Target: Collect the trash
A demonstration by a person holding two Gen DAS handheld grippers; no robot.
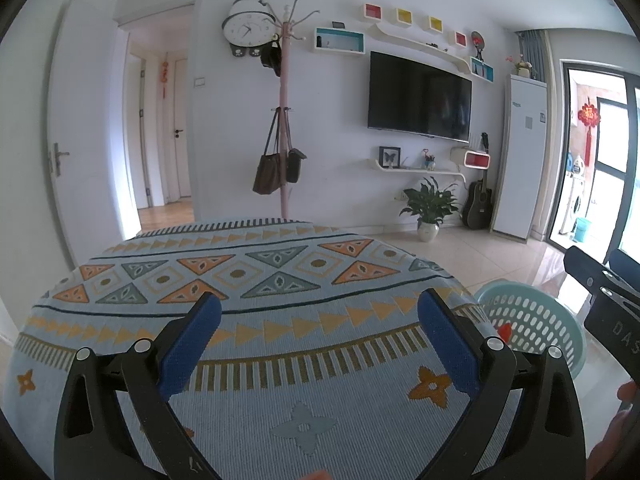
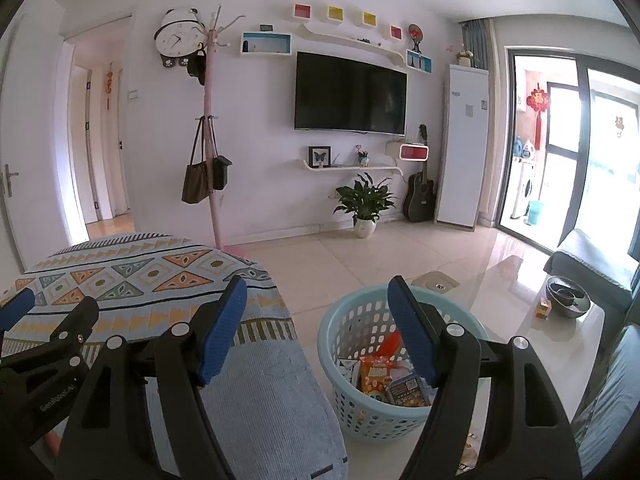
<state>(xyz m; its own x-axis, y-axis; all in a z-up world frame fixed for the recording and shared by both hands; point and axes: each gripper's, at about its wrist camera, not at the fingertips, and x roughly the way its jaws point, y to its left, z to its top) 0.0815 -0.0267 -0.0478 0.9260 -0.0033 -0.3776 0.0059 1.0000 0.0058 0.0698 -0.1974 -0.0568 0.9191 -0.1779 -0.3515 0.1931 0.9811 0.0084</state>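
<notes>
A light blue perforated basket (image 2: 352, 320) stands on the floor right of the table. It holds snack wrappers (image 2: 376, 378), a dark packet (image 2: 406, 390) and an orange piece (image 2: 390, 342). It also shows in the left wrist view (image 1: 532, 320). My right gripper (image 2: 316, 300) is open and empty, above the gap between table edge and basket. My left gripper (image 1: 320, 312) is open and empty over the patterned tablecloth (image 1: 248, 264). The left gripper's body shows in the right wrist view (image 2: 40, 344).
The table with the patterned cloth (image 2: 160, 276) fills the left. A pink coat rack with bags (image 2: 210, 152) stands behind it. A potted plant (image 2: 366, 204), guitar (image 2: 420, 196) and tall white unit (image 2: 464, 144) line the far wall. A glass coffee table with a bowl (image 2: 568, 296) is at the right.
</notes>
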